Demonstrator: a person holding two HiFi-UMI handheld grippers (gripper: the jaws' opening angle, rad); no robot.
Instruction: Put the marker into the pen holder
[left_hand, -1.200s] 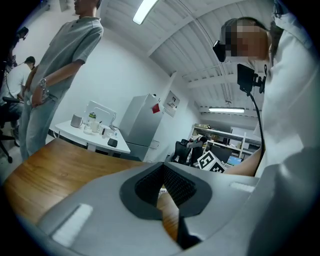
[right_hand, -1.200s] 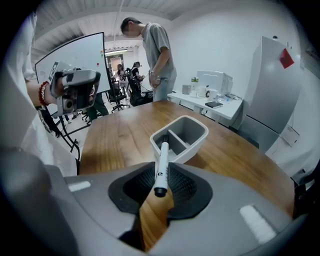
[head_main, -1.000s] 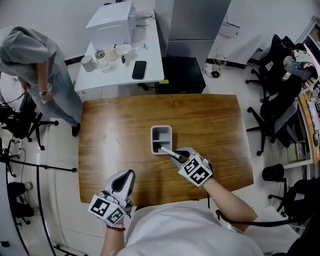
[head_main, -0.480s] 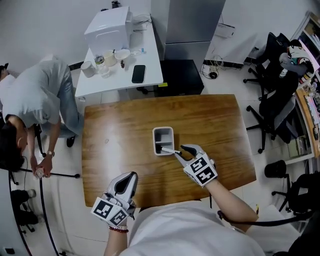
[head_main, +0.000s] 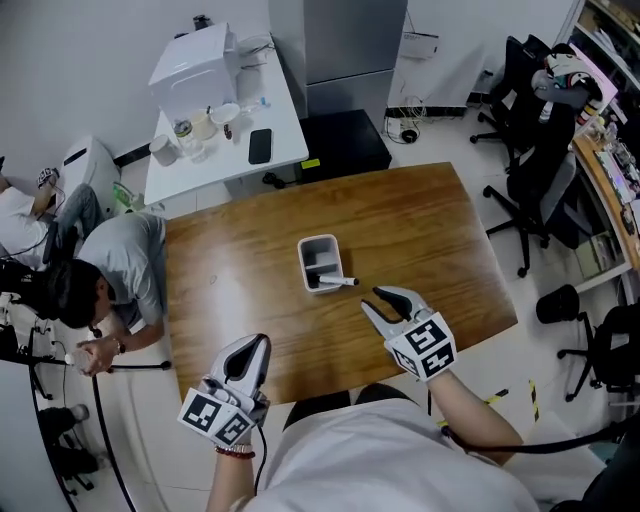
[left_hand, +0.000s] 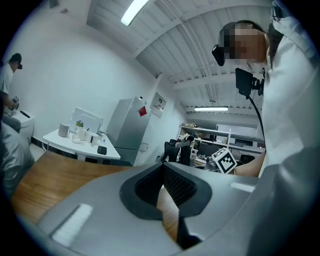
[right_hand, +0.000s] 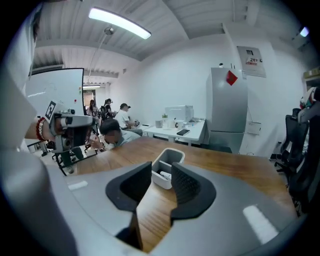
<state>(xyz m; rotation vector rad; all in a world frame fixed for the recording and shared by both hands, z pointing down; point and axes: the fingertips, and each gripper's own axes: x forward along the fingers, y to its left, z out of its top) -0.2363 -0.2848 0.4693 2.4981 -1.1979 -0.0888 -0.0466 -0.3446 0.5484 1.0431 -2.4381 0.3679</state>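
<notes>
The white pen holder (head_main: 320, 262) stands mid-table on the wooden table (head_main: 430, 230). The marker (head_main: 337, 282) lies in its near compartment, its dark end sticking out over the right rim. My right gripper (head_main: 386, 300) hovers a short way to the near right of the holder, apart from the marker; its jaws are closing with nothing between them. In the right gripper view the holder (right_hand: 169, 166) and marker (right_hand: 164, 174) show beyond the gripper's (right_hand: 161, 183) parted jaws. My left gripper (head_main: 244, 362) rests shut and empty over the near table edge, and its (left_hand: 162, 186) pads meet.
A white side table (head_main: 290, 140) at the back carries cups, a phone (head_main: 260, 145) and a white box (head_main: 190, 65). A grey fridge (head_main: 340, 40) stands behind. Office chairs (head_main: 535, 170) crowd the right. A person (head_main: 110, 270) crouches on the floor at the left.
My right gripper let go of the marker and drew back toward me and to the right. The marker stays in the holder. The person at left bent down to the floor.
</notes>
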